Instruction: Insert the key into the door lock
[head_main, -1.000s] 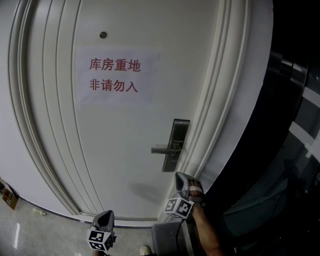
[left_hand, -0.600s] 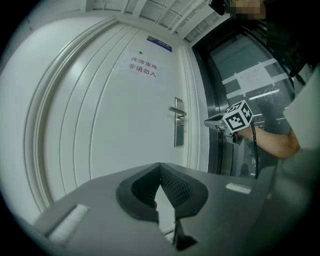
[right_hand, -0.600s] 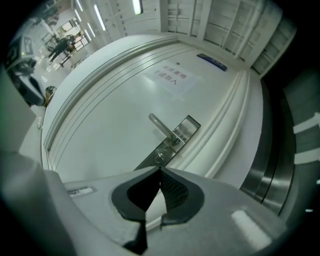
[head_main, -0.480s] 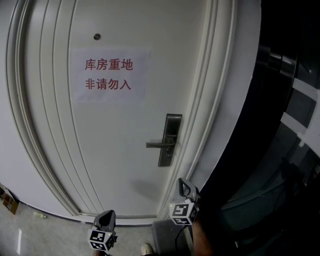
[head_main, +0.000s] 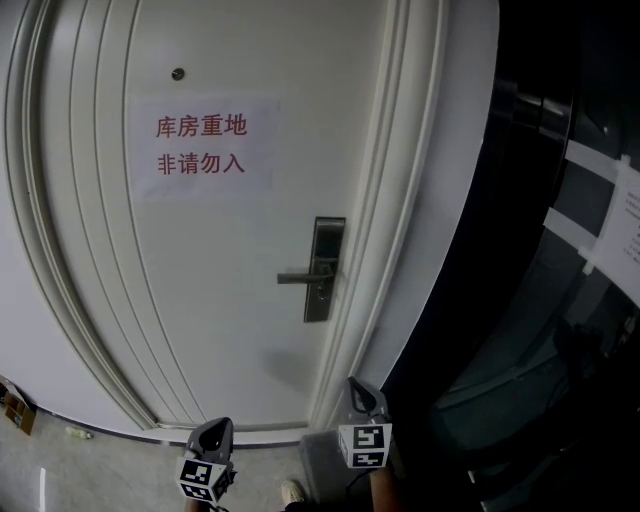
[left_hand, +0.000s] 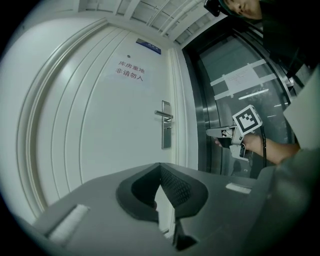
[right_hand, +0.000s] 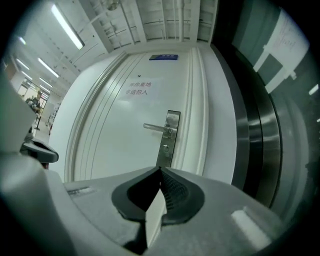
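Observation:
The white door (head_main: 220, 300) carries a steel lock plate (head_main: 323, 268) with a lever handle (head_main: 298, 276). In the right gripper view a small keyhole (right_hand: 165, 147) sits on the lock plate (right_hand: 170, 131) just under the handle (right_hand: 155, 127). My right gripper (head_main: 356, 388) is low and a little right of the lock, away from the door, pointing at it with its jaws shut. My left gripper (head_main: 214, 432) hangs further left at the bottom edge, also shut. I see no key in any view. The left gripper view shows the right gripper (left_hand: 214, 132) beside the door frame.
A paper sign with red characters (head_main: 200, 145) is stuck on the door above the lock. Right of the door frame stands a dark glass and steel wall (head_main: 540, 250) with taped notices (head_main: 620, 230). A small box (head_main: 15, 410) lies on the floor at far left.
The door and lock have drifted left in the head view. My right gripper has sunk and rolled, so its marker cube now faces up squarely. The left gripper has barely shifted.

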